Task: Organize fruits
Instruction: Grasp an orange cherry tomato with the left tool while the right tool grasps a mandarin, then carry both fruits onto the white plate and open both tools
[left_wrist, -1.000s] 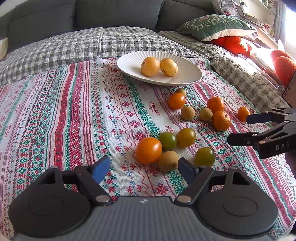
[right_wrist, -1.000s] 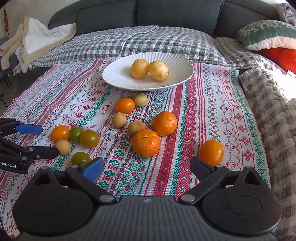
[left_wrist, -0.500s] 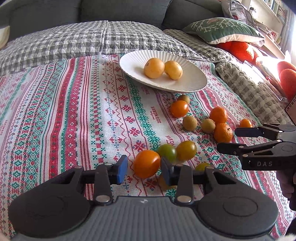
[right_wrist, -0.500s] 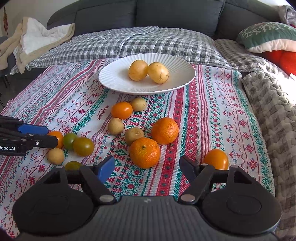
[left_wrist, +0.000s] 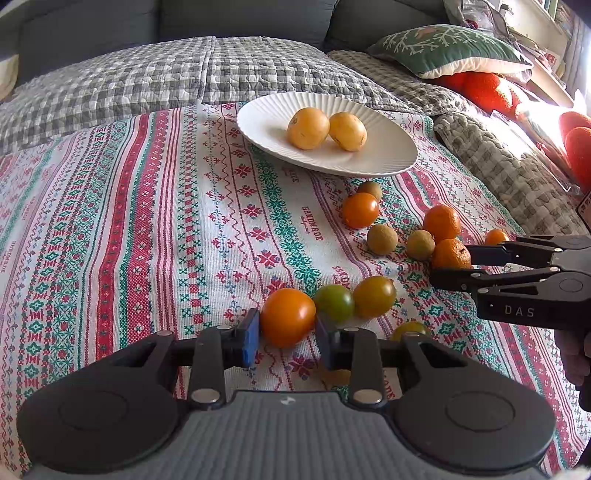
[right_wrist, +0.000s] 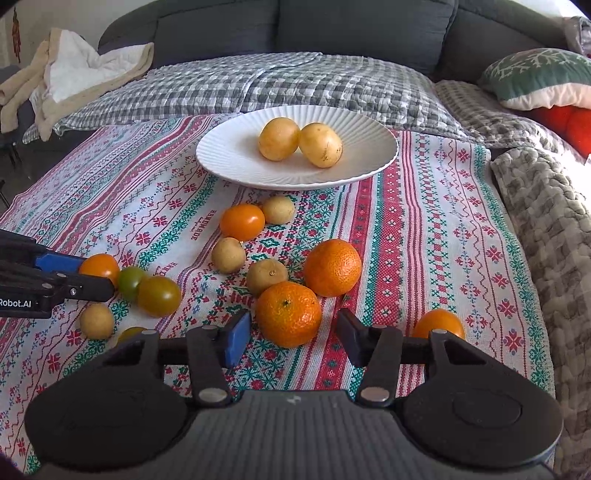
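A white plate (left_wrist: 388, 162) (right_wrist: 229, 162) holds two yellow fruits (left_wrist: 308, 128) (right_wrist: 279, 139). Several tomatoes, small tan fruits and mandarins lie loose on the patterned cloth. My left gripper (left_wrist: 286, 334) (right_wrist: 90, 275) is shut on an orange tomato (left_wrist: 288, 316) (right_wrist: 99, 265) on the cloth, with a green tomato (left_wrist: 335, 302) right beside it. My right gripper (right_wrist: 290, 339) (left_wrist: 452, 264) is open, its fingers either side of a mandarin (right_wrist: 289, 314) (left_wrist: 451, 254) without touching it.
A second mandarin (right_wrist: 332, 267), an orange tomato (right_wrist: 242, 222) and tan fruits (right_wrist: 228, 254) lie between the grippers and the plate. Another orange fruit (right_wrist: 439, 324) sits at right. A checked quilt (right_wrist: 288, 88), cushions (left_wrist: 448, 50) and a grey sofa back stand behind.
My left gripper moved forward and closed on the orange tomato. My right gripper moved forward around the near mandarin and narrowed its opening.
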